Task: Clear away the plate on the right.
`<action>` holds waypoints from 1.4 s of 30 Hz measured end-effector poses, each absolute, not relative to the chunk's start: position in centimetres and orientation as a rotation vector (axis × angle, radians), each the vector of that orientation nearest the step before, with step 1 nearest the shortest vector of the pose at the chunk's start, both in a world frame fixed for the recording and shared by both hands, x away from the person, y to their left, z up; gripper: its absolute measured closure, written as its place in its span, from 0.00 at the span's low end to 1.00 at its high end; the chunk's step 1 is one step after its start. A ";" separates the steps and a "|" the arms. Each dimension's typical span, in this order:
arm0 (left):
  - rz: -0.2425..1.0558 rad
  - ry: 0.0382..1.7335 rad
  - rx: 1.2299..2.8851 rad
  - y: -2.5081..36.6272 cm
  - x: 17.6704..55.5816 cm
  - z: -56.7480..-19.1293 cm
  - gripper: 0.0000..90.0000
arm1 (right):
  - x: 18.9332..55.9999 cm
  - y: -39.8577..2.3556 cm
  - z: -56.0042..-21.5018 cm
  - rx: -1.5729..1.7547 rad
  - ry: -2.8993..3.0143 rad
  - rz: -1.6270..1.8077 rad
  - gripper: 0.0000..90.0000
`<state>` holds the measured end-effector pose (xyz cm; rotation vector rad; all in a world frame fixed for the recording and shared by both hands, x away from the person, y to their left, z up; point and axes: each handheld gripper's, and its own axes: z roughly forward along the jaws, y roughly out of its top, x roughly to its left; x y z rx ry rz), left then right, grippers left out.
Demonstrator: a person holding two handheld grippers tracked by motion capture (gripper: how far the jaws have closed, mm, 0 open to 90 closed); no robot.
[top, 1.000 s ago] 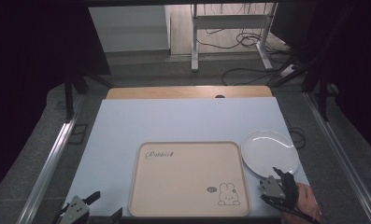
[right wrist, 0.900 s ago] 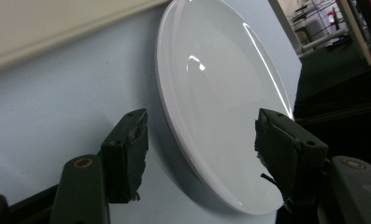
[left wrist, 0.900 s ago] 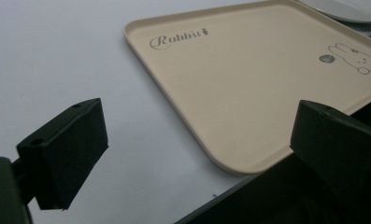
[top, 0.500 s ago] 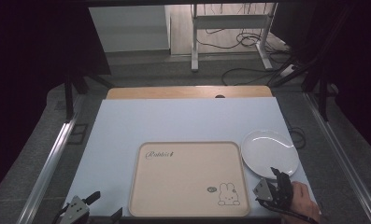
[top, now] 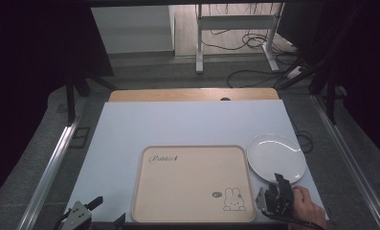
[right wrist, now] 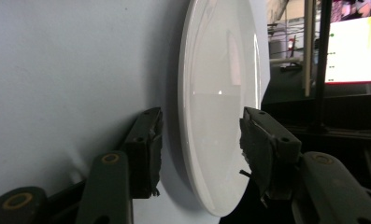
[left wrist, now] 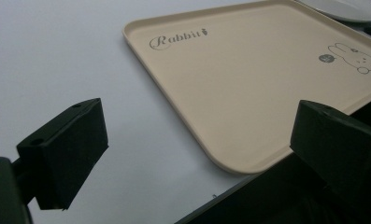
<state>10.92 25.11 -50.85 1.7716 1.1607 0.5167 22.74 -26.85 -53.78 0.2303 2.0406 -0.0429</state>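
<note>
R gripper (top: 276, 192) straddles near rim of white plate (top: 275, 157) at worktop (top: 178, 124) edge, right of beige tray (top: 192, 184); fingers just closing, not yet pinching. L gripper (left wrist: 197, 154) fingers spread, nothing betw. them.

Glossy white plate (top: 275, 157); matt beige plastic tray (top: 192, 184); smooth matt tabletop (top: 178, 124).

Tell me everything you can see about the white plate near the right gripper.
The white plate is round, shallow and glossy, like glazed ceramic, and empty. It lies flat on the pale blue table, just right of the beige tray, near the table's right edge. The right gripper straddles its near rim, one jaw under the rim against the table, the other above the plate's face. The jaws have just been closing on the rim; a small gap still shows on each side.
</note>
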 end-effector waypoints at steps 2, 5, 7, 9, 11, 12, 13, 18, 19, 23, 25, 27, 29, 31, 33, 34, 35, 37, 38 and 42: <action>0.517 1.161 1.772 25.1 10.9 -50.8 0.04 | 22.9 -26.9 -53.7 0.222 2.089 -0.032 0.57; 0.517 1.160 1.772 25.1 10.9 -50.8 0.04 | 22.9 -26.7 -54.2 0.190 2.033 -0.094 0.63; 0.518 1.160 1.772 25.1 10.9 -50.8 0.04 | 23.0 -26.7 -54.4 0.179 2.033 -0.107 0.65; 0.518 1.160 1.772 25.1 10.9 -50.8 0.04 | 23.1 -26.6 -54.5 0.169 2.035 -0.125 0.68; 0.518 1.160 1.772 25.1 10.9 -50.8 0.04 | 23.2 -26.6 -54.5 0.167 2.036 -0.132 0.70; 0.517 1.159 1.772 25.1 10.9 -50.8 0.04 | 23.2 -26.6 -54.6 0.168 2.039 -0.137 0.71; 0.517 1.160 1.772 25.1 10.9 -50.8 0.04 | 23.4 -26.6 -54.6 0.161 2.039 -0.149 0.74; 0.517 1.160 1.772 25.1 10.9 -50.8 0.04 | 23.6 -26.6 -54.8 0.158 2.044 -0.159 0.80; 0.517 1.160 1.772 25.1 10.9 -50.8 0.04 | 23.7 -26.6 -54.9 0.156 2.045 -0.164 0.81; 0.517 1.160 1.772 25.1 10.9 -50.8 0.04 | 24.0 -26.6 -55.1 0.143 2.049 -0.180 0.87; 0.517 1.160 1.772 25.1 10.9 -50.8 0.04 | 24.0 -26.6 -55.0 0.136 2.054 -0.190 0.88; 0.517 1.160 1.771 25.1 10.9 -50.8 0.04 | 24.0 -26.5 -55.2 0.137 2.059 -0.190 0.92; 0.517 1.160 1.771 25.1 10.9 -50.8 0.04 | 24.0 -26.5 -55.2 0.126 2.059 -0.197 0.94; 0.517 1.159 1.773 25.1 10.9 -50.8 0.04 | 23.9 -26.4 -55.2 0.133 2.052 -0.200 0.95; 0.517 1.159 1.773 25.1 10.9 -50.8 0.04 | 23.8 -26.4 -54.8 0.145 2.049 -0.183 0.96; 0.518 1.158 1.772 25.1 10.9 -50.8 0.04 | 23.8 -26.4 -54.7 0.142 2.038 -0.182 0.96; 0.518 1.158 1.772 25.1 10.9 -50.8 0.04 | 23.8 -26.4 -54.7 0.142 2.038 -0.182 0.96; 0.517 1.158 1.772 25.1 10.9 -50.8 0.04 | 23.6 -26.3 -54.6 0.143 2.020 -0.187 0.96; 0.517 1.158 1.772 25.1 10.9 -50.8 0.04 | 23.6 -26.2 -54.4 0.147 2.014 -0.188 0.95; 0.516 1.158 1.770 25.1 11.0 -50.8 0.04 | 23.5 -26.2 -54.2 0.150 2.003 -0.180 0.95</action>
